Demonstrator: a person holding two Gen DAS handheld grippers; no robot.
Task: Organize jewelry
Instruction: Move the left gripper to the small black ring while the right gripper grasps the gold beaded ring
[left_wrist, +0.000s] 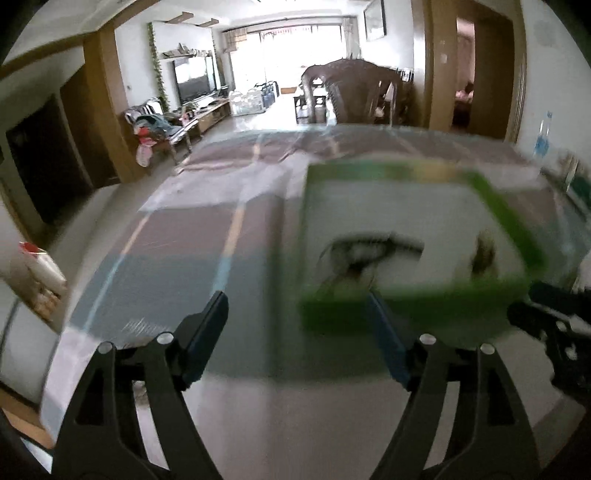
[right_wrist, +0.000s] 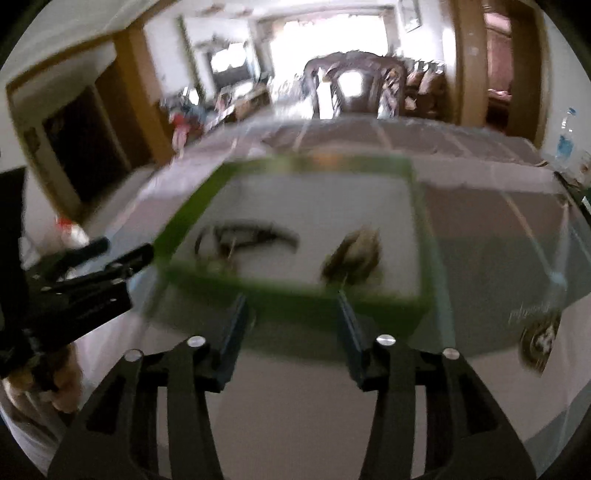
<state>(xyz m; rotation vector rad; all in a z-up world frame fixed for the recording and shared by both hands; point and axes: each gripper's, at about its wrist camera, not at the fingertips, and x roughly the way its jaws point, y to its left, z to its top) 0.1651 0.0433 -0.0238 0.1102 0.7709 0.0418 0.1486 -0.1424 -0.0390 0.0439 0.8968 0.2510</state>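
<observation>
Cursive print (right_wrist: 529, 312) on the table (right_wrist: 480, 229), too blurred to read

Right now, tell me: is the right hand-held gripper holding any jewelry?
No: the right hand-held gripper stands open and empty at the near edge of the green tray, with the jewelry lying inside.

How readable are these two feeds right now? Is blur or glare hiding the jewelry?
Left wrist view: green-rimmed tray smeared by motion blur, jewelry only dark streaks; window blown out. Right wrist view: blurred throughout, two dark jewelry clumps unreadable.
</observation>
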